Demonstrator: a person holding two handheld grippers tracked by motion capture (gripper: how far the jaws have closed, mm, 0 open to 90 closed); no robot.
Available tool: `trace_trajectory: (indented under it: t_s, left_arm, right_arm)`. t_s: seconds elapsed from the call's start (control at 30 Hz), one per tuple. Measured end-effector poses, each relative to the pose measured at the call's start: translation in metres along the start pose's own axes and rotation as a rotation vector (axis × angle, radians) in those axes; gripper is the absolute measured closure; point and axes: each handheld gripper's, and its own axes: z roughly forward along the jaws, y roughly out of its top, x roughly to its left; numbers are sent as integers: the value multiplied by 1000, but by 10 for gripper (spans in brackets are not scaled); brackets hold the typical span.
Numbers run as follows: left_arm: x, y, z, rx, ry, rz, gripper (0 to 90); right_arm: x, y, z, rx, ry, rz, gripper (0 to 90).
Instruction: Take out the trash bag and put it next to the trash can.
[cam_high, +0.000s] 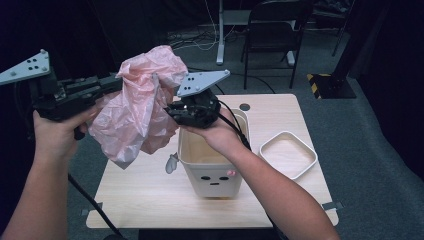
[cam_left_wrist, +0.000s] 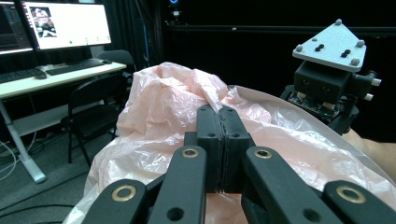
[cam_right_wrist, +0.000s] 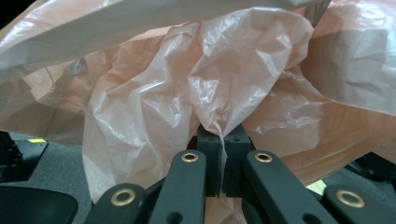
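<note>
Wooden table (cam_high: 150, 195) in high view, both grippers' jaws pinching pink bag (cam_high: 137, 110), monitor (cam_left_wrist: 65, 23) in left gripper view

Grey carpet (cam_high: 380, 150) covers the floor, with dark curtains (cam_high: 125, 25) at the upper left of the frame. A black folding chair (cam_high: 274, 35) stands at the top centre beside a white desk leg (cam_high: 220, 35). In the left gripper view, lit monitors (cam_left_wrist: 65, 23) sit at upper left on a white desk (cam_left_wrist: 56, 77).
</note>
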Motion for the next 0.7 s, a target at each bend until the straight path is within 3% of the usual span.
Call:
trace_trajectory:
  t_s: [0.43,0.7]
  left_arm:
    - [2,2,-3,-4,18,0,889]
    - [7,-3,-3,-1,30,-16,889]
  right_arm:
    - [-1,-2,2,18,20,19,871]
    - [-1,-1,1,30,21,38,621]
